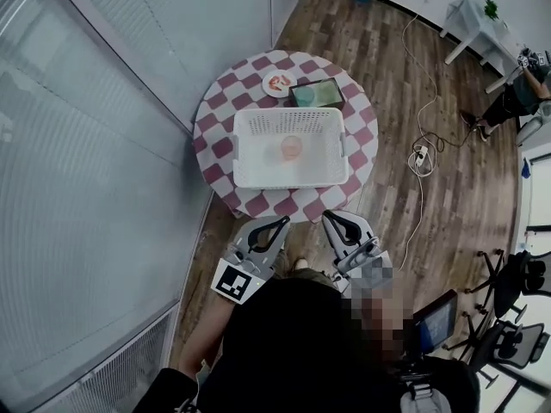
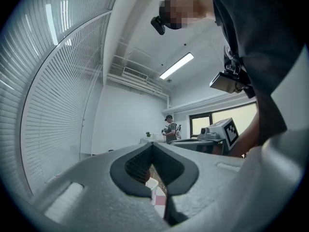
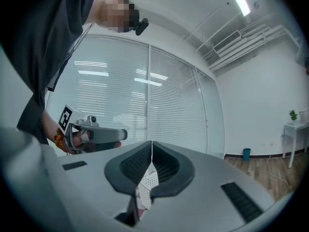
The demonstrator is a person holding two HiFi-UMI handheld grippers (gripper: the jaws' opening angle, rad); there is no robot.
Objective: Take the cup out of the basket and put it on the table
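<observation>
A translucent pink cup (image 1: 291, 147) stands inside the white plastic basket (image 1: 288, 115), near its middle. The basket sits on a round table (image 1: 215, 129) with a red and white checked cloth. Both grippers hang below the table's near edge, short of the basket and pointing towards it. My left gripper (image 1: 282, 221) is shut with nothing in it; in the left gripper view its jaws (image 2: 152, 145) meet at the tip. My right gripper (image 1: 330, 218) is likewise shut and empty, jaws (image 3: 151, 144) touching. A sliver of basket (image 3: 145, 180) shows under the right jaws.
Behind the basket lie a small plate of food (image 1: 278, 82) and a dark green box (image 1: 317, 94). A blinds-covered glass wall (image 1: 103, 144) runs along the left. A power strip and cable (image 1: 422, 155) lie on the wood floor to the right. A person (image 1: 516, 97) stands far right.
</observation>
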